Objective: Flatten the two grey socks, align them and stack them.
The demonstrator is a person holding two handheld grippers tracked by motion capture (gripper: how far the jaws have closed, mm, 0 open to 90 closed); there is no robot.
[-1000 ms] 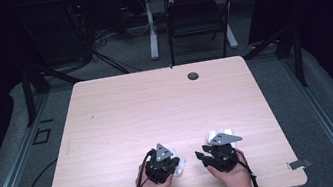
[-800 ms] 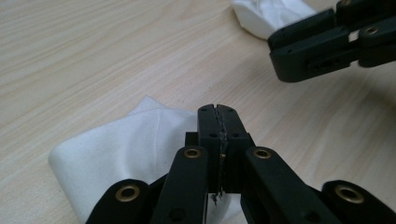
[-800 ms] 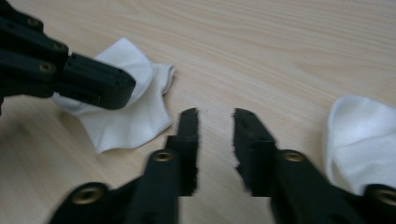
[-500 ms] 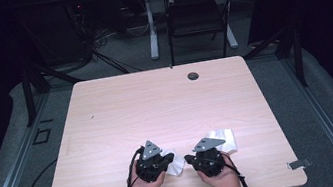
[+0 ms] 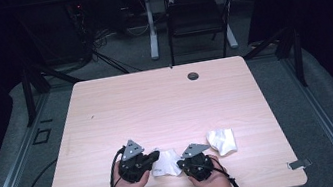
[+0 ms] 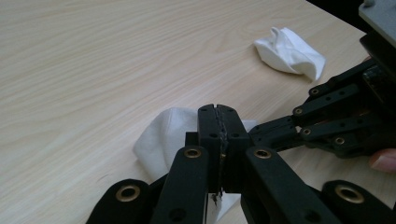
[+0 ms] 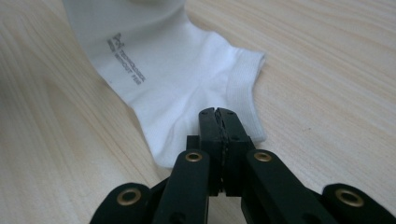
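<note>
A white ankle sock (image 5: 165, 161) lies flat near the table's front edge, between my two grippers. My left gripper (image 5: 156, 154) meets it from the left, jaws shut on its edge (image 6: 159, 140). From the right, my right gripper (image 5: 181, 164) has its jaws shut on the sock's heel part (image 7: 187, 88), where creases run toward the tips; grey lettering shows on the fabric. In the left gripper view the right gripper (image 6: 261, 133) points in at the same sock. A second white sock (image 5: 222, 141) lies crumpled to the right, also seen as the bunched sock (image 6: 289, 51), apart from both grippers.
The light wooden table (image 5: 166, 103) has a dark round grommet (image 5: 193, 75) near its far edge. Past that edge stand a chair (image 5: 196, 23) and a desk leg (image 5: 151, 30) on the grey floor. Metal brackets (image 5: 298, 164) sit at the front corners.
Both hands have drawn back toward the front edge and to the left. The right gripper has left the crumpled sock lying at the right and now meets the flat sock.
</note>
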